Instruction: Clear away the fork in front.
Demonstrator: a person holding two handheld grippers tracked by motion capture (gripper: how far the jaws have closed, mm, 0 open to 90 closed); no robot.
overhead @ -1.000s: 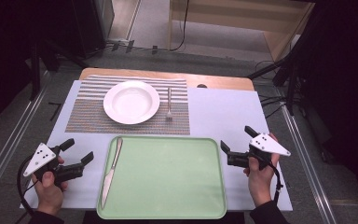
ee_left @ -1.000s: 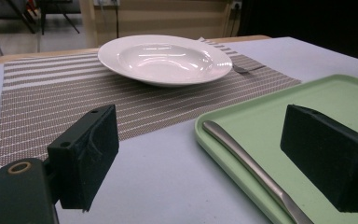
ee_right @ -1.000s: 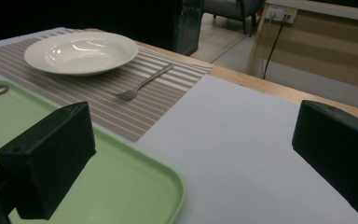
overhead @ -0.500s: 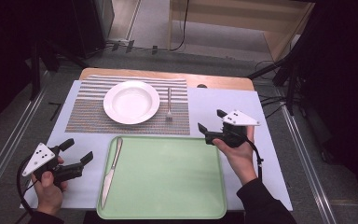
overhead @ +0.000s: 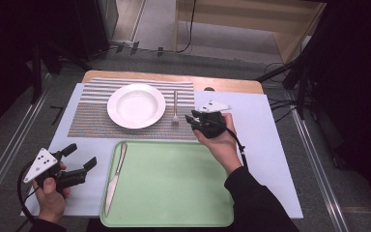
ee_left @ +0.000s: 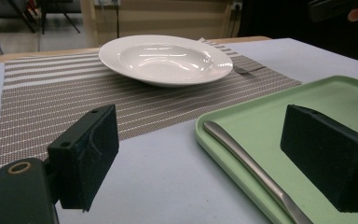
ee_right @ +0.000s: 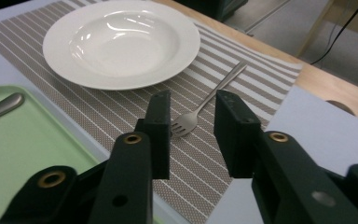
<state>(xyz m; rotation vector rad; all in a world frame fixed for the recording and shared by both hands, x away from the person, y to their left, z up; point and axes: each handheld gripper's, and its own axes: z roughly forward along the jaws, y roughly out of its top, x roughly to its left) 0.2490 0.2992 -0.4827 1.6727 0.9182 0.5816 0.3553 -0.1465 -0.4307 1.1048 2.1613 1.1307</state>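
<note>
1. Fork lying flat on the striped placemat, just right of the white plate, tines pointing toward the green tray.
2. Right gripper hovering right by the fork's tine end, jaws spread a bit with nothing pinched; tines peeking through the gap in the right gripper view.
3. Left gripper parked low at the table's near left corner, jaws wide apart and empty, aimed toward the tray.
4. Knife resting along the tray's left edge, handle end toward the placemat.
5. Plate sitting empty on the placemat, well apart from the left gripper.
</note>
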